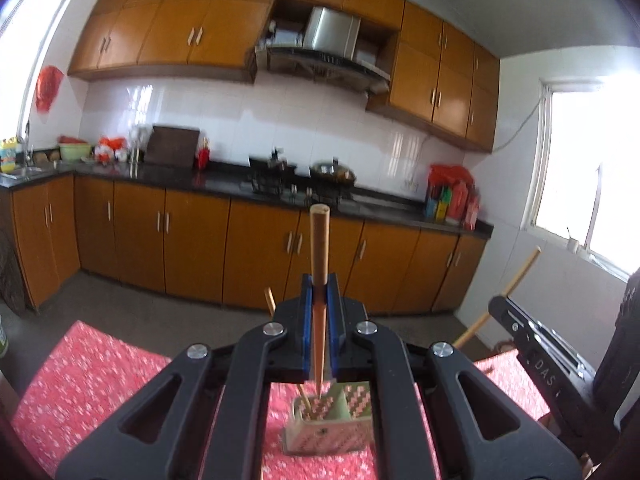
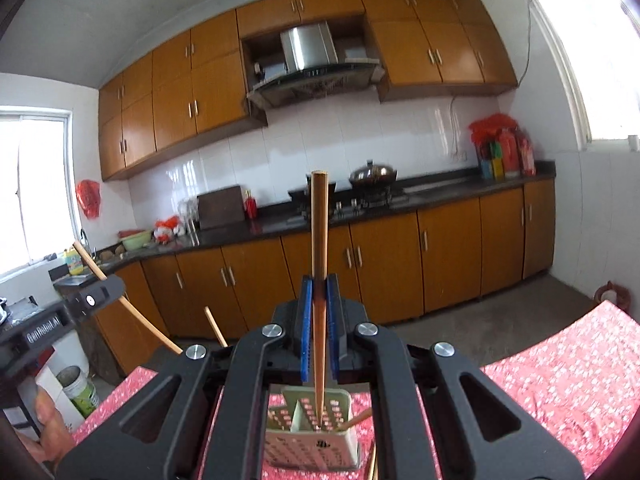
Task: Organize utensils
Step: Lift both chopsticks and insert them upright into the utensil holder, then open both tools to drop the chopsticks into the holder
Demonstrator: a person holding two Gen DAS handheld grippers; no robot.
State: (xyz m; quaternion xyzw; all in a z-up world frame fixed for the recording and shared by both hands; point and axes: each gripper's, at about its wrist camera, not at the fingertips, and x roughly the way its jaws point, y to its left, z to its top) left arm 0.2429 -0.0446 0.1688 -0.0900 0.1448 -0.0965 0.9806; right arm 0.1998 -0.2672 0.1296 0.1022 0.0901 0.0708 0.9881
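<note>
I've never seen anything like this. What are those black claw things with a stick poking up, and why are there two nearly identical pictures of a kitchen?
No robot here: a person holds a two-fingered clamp in each hand, and each clamp carries a wide-angle camera looking forward along its fingers. So one picture comes from the left gripper, the other from the right gripper. The blue strips are its gripping pads.

Each gripper is shut on one wooden chopstick, standing nearly upright: the left chopstick and the right chopstick. You can spot each gripper at the edge of the other's picture.

Below them is a table with a red patterned cloth. On it stands a pale perforated holder with compartments, where another chopstick already leans. Both held chopsticks hover tip-down above it. The kitchen counter behind is just background.
</note>
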